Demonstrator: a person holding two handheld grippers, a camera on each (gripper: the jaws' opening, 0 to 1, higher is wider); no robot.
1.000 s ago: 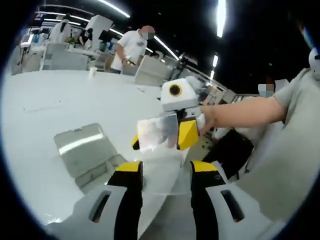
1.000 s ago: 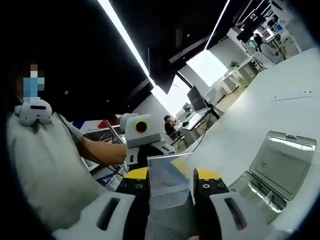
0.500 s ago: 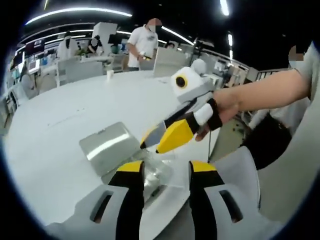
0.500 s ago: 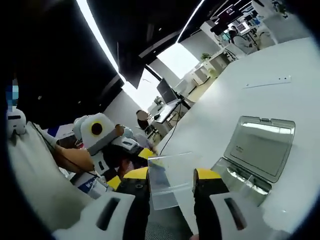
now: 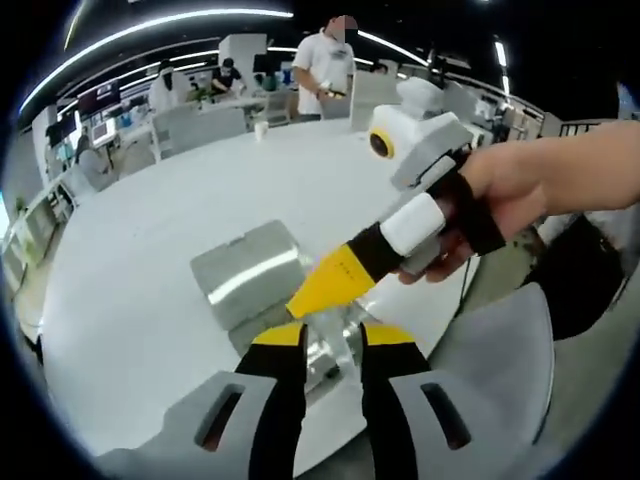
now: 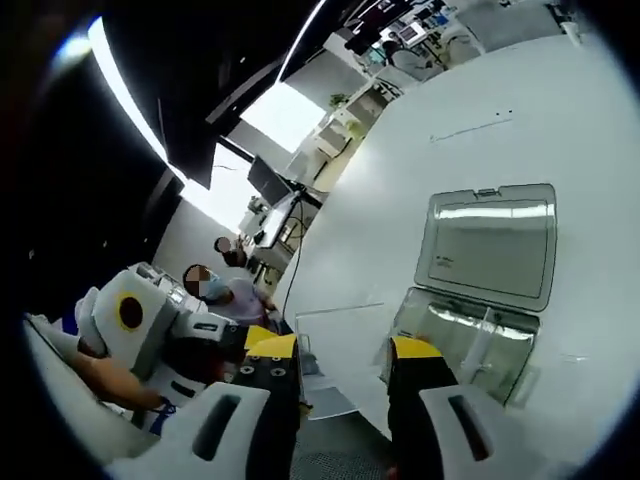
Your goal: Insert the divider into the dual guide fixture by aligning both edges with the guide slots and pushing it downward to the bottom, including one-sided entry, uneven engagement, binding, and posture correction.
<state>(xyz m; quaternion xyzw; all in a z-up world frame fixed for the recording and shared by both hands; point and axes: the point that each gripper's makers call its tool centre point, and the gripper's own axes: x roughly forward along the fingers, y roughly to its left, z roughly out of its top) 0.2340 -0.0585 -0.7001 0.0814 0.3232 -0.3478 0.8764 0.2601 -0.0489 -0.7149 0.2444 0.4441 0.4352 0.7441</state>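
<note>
Table: a large white table [image 5: 130, 290] carries the work; its surface also fills the far part of the right gripper view [image 6: 520, 110].
Fixture: the dual guide fixture [image 6: 470, 345] is a clear plastic box with its hinged lid [image 6: 490, 240] laid open flat on the far side. In the left gripper view the same box [image 5: 325, 345] sits near, just beyond the jaws, with the lid [image 5: 245, 275] to the left and farther.
Divider: the divider [image 6: 335, 345] is a thin transparent sheet. In the right gripper view it stands between the 2 yellow-tipped jaws, to the left of the fixture and beside it. I cannot tell if its edge already touches a guide slot.
Right gripper: the right gripper [image 6: 340, 375] has its jaws closed onto the divider and carries it. In the left gripper view this gripper [image 5: 330, 290] comes in from the right, tilted down, with its yellow tip over the fixture, and a person's hand [image 5: 480, 210] grips its handle.
Left gripper: the left gripper [image 5: 325, 350] has its jaws close together, near the fixture. Whether they clamp something I cannot tell, because the clear plastic between them is hard to read.
Background: 1 person in a white shirt [image 5: 325, 65] stands at the far side of the table, near a paper cup [image 5: 260, 130].
</note>
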